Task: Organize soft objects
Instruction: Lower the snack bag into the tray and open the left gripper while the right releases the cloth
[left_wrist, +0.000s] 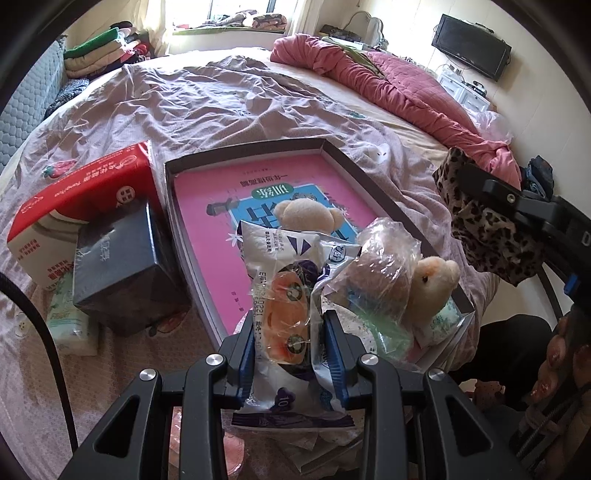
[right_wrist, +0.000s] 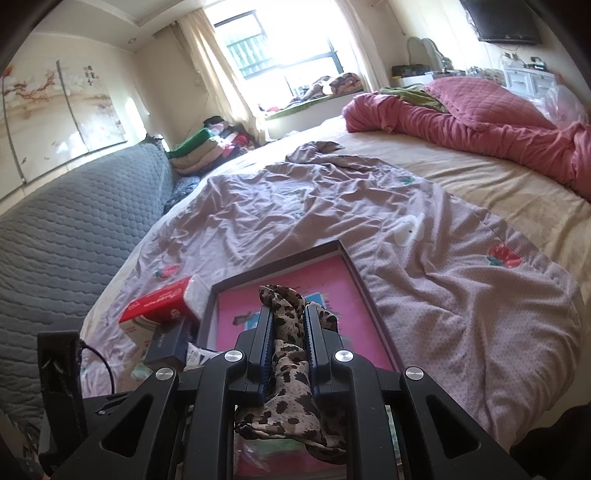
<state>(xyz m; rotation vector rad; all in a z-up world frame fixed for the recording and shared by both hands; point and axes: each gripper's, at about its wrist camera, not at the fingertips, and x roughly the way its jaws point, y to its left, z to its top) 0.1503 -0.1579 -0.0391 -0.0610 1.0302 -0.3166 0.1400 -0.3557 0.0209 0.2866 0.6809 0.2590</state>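
Between left jaws, packet (left_wrist: 291, 325) lengthwise.

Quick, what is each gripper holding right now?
Left gripper: jaws closed on a crinkly white and purple plastic packet.
Right gripper: jaws closed on a soft leopard-print cloth.

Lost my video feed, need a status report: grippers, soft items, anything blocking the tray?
Left gripper shut on white snack packet. Right gripper shut on leopard-print cloth. Tray ahead, plush toy and plastic bag crowding its near end.
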